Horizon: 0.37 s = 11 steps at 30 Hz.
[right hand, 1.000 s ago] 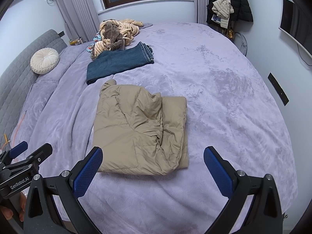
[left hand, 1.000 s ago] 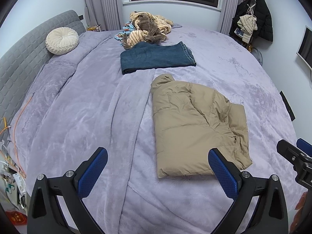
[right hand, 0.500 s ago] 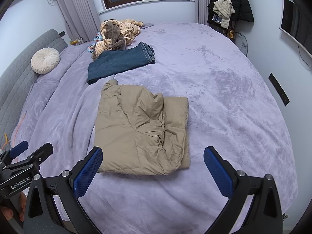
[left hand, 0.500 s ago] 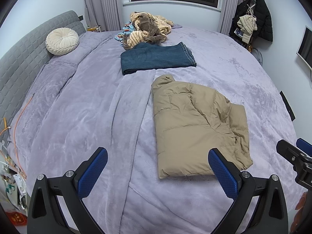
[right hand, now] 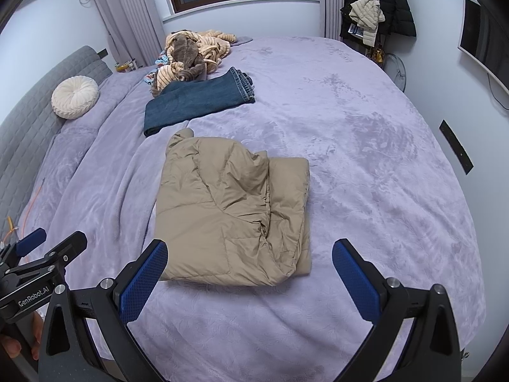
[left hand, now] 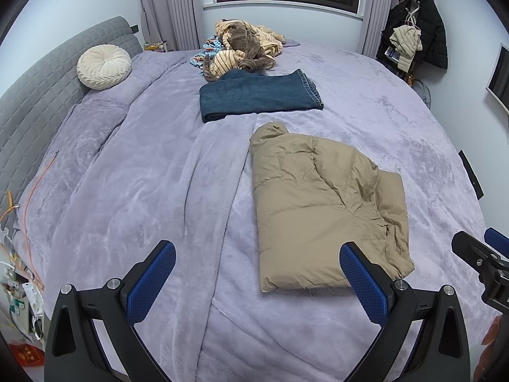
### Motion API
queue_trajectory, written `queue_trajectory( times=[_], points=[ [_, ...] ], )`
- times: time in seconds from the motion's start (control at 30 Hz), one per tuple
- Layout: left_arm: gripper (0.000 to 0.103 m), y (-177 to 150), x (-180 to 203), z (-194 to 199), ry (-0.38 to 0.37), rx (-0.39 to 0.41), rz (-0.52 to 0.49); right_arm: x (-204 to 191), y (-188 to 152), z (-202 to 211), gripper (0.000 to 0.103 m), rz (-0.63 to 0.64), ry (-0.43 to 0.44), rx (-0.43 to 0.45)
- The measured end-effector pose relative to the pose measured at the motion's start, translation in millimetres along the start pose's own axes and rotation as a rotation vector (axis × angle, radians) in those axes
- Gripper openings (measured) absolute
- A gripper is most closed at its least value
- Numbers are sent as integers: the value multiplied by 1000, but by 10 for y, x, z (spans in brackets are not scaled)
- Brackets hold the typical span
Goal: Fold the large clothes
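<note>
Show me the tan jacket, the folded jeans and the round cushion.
tan jacket (right hand: 229, 216), right wrist view, middle of top panel.
folded jeans (left hand: 257, 95), left wrist view, centre of denim.
round cushion (left hand: 104, 67), left wrist view, its centre.

Jacket (left hand: 321, 203): tan quilted cloth, slight sheen. Blanket (left hand: 133, 191): lilac plush fleece. Jeans (left hand: 257, 97): blue denim. Claw pads (right hand: 143, 283): blue textured rubber, black matt plastic arms.

Behind the folded jeans (left hand: 259, 95), the heap of striped and brown clothes (left hand: 243, 47) is too tangled to count, its near edge hidden by the denim, while the right gripper (left hand: 483, 261) is cut off by the left wrist view's right edge.
</note>
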<state>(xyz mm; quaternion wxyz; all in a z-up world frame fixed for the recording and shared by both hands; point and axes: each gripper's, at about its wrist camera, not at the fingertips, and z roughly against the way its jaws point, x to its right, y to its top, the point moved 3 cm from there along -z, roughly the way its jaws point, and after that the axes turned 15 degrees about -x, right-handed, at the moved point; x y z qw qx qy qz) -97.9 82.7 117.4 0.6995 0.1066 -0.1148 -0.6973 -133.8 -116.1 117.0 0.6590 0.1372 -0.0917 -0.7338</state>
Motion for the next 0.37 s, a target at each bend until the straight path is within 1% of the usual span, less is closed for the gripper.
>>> queue_trajectory(
  times=[0.17, 0.37],
  points=[
    [103, 0, 41, 30, 17, 26, -25, -33, -21, 26, 103, 1, 2, -4],
    [103, 7, 78, 40, 1, 25, -31, -33, -20, 25, 103, 1, 2, -3]
  ],
)
